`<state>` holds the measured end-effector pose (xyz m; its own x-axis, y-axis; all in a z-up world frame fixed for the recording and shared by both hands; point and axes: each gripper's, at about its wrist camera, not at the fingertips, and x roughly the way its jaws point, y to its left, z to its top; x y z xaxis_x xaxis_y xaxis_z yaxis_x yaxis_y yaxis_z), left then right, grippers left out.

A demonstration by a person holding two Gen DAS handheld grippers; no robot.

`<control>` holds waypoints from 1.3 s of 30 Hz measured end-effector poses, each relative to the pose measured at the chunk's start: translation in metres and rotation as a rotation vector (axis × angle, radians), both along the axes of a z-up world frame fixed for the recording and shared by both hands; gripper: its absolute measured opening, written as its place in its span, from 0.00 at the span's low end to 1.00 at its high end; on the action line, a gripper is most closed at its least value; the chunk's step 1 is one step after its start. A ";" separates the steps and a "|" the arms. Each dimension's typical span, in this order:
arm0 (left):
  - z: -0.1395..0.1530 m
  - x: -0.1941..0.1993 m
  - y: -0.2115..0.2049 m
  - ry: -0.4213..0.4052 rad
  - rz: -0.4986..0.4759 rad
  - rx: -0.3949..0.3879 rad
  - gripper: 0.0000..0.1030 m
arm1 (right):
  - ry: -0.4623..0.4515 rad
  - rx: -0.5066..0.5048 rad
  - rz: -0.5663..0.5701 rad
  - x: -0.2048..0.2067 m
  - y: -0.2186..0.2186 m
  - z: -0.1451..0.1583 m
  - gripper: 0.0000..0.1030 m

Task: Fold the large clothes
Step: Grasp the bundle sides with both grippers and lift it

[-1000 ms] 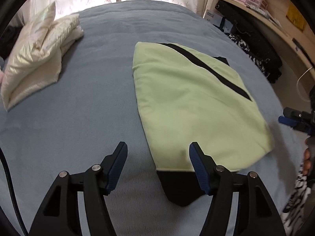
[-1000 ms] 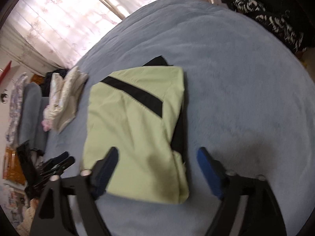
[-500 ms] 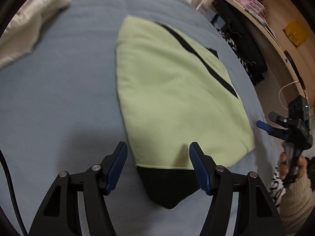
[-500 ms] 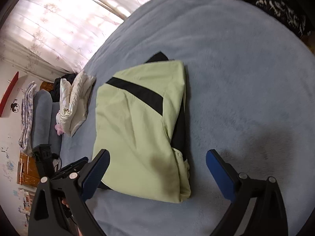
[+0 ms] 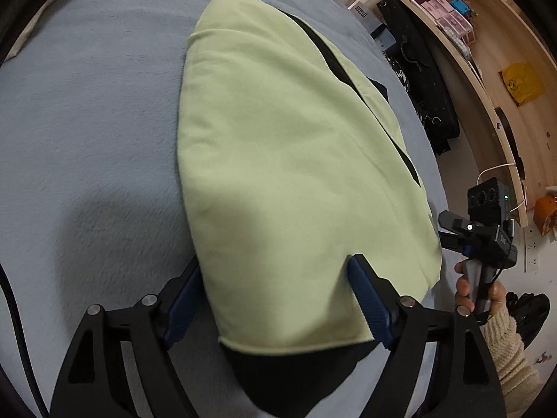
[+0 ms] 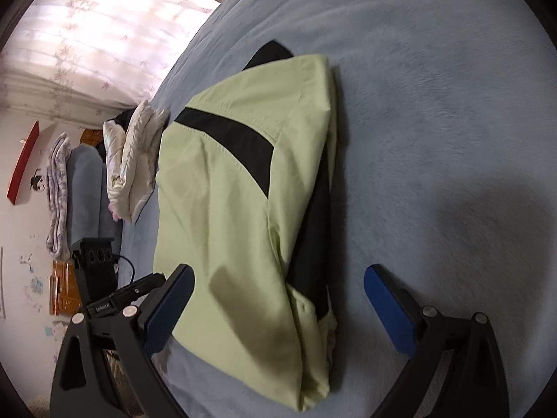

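Left gripper (image 5: 275,294) opening astride the pale-green, black-trimmed folded garment's (image 5: 289,160) near edge; right gripper (image 6: 278,310) wide, empty. Shallow pinch risks unravelling layers.

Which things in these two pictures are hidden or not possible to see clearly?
- Left wrist view: the black lower part of the green garment is partly covered by the green layer; the garment type stays unclear.
- Left wrist view: the small boxes on the shelf are too small to read.
- Right wrist view: the left gripper is partly behind the near jaw.
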<state>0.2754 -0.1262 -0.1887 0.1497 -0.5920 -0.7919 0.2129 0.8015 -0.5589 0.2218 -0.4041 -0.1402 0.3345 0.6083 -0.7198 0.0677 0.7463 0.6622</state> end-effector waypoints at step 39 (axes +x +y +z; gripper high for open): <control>0.035 0.019 -0.071 -0.205 -0.004 0.226 0.44 | -0.070 0.033 0.004 0.025 0.024 -0.019 0.23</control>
